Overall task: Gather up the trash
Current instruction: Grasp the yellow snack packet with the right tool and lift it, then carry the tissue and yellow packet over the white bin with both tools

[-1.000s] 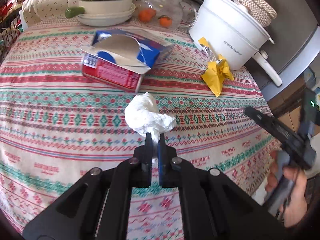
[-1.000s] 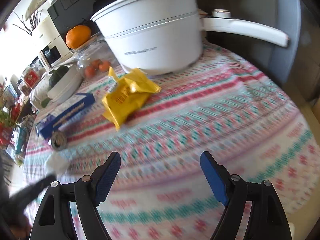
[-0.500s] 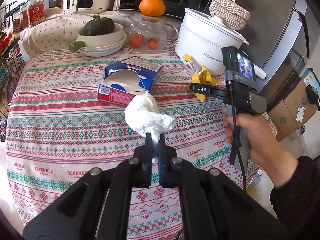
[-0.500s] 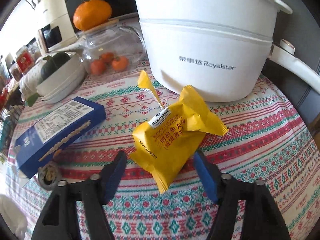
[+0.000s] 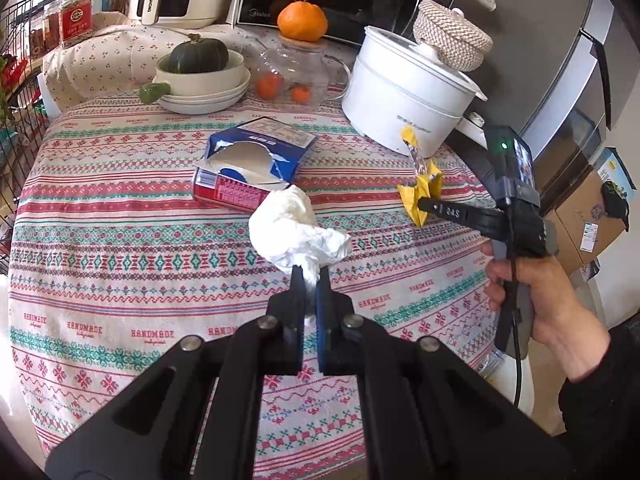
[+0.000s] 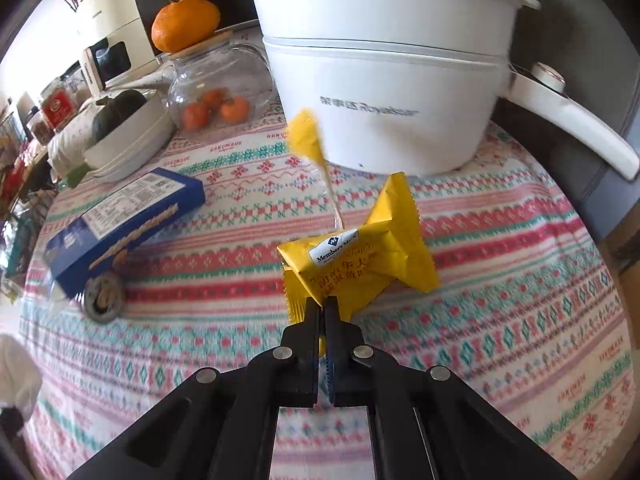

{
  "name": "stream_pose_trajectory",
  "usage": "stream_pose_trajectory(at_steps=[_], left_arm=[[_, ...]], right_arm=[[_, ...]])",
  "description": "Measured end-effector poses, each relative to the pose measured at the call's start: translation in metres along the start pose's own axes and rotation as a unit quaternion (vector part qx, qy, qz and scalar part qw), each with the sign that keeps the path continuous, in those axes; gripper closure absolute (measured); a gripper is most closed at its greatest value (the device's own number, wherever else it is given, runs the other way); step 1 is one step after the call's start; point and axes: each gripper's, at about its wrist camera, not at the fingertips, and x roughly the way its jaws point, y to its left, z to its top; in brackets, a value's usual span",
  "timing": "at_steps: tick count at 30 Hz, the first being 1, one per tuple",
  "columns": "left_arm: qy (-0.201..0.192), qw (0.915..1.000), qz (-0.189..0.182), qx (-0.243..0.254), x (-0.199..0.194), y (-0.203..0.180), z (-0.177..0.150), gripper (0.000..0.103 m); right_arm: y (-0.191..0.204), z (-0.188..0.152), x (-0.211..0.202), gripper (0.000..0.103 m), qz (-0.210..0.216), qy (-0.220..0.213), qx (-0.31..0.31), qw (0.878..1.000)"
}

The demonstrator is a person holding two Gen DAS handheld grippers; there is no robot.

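Note:
My left gripper (image 5: 310,276) is shut on a crumpled white tissue (image 5: 294,232) and holds it above the patterned tablecloth (image 5: 120,240). My right gripper (image 6: 323,304) is shut on the near edge of a yellow snack wrapper (image 6: 360,260), which it holds just off the cloth in front of the white pot; it also shows in the left wrist view (image 5: 422,196). A torn blue box (image 5: 260,152) lies on top of a red can (image 5: 228,192) at the table's middle; both also show in the right wrist view, the box (image 6: 124,216) and the can (image 6: 102,298).
A white electric pot (image 5: 408,96) with a long handle (image 6: 576,124) stands at the back right. A glass jar with small oranges (image 5: 292,72), stacked white bowls with a green squash (image 5: 200,76) and appliances stand along the back. Cardboard boxes (image 5: 592,216) sit beyond the right edge.
My right gripper moved in on the yellow wrapper and closed on its near edge. My left gripper rose and drew back with the tissue still held.

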Motion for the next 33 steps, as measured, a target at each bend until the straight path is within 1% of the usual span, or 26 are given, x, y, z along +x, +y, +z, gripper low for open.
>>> stream_pose_trajectory(at_steps=[4,6,10,12,15,18,21,25,30,33], left_arm=[[0.006,0.9998,-0.021,-0.004,-0.008,-0.012,-0.005,0.098],[0.008,0.9995,-0.030,-0.001,-0.011,-0.020,-0.007,0.098],[0.008,0.9989,-0.042,0.018,-0.016,-0.038,-0.014,0.098],[0.008,0.9985,-0.048,0.026,-0.019,-0.047,-0.017,0.098],[0.006,0.9976,-0.059,0.036,-0.027,-0.060,-0.022,0.098],[0.004,0.9961,-0.070,0.052,-0.035,-0.076,-0.029,0.098],[0.005,0.9937,-0.077,0.081,-0.040,-0.097,-0.039,0.098],[0.014,0.9898,-0.089,0.110,-0.039,-0.119,-0.053,0.098],[0.040,0.9824,-0.105,0.149,-0.031,-0.146,-0.072,0.098],[0.061,0.9759,-0.122,0.171,-0.024,-0.163,-0.085,0.098]], right_arm=[[-0.013,-0.016,-0.026,0.100,0.020,0.011,0.004,1.000],[-0.019,-0.029,-0.045,0.100,0.027,0.016,-0.004,1.000],[-0.028,-0.048,-0.081,0.100,0.032,0.019,-0.021,0.999],[-0.035,-0.061,-0.103,0.100,0.039,0.019,-0.023,0.999],[-0.042,-0.073,-0.125,0.100,0.043,0.017,-0.025,0.999],[-0.054,-0.093,-0.151,0.100,0.044,0.018,-0.024,0.999],[-0.067,-0.115,-0.175,0.100,0.046,0.017,-0.018,0.999],[-0.084,-0.137,-0.191,0.100,0.053,0.015,0.004,0.998],[-0.105,-0.154,-0.206,0.100,0.060,0.006,0.023,0.998],[-0.116,-0.167,-0.210,0.100,0.065,0.015,0.025,0.997]])
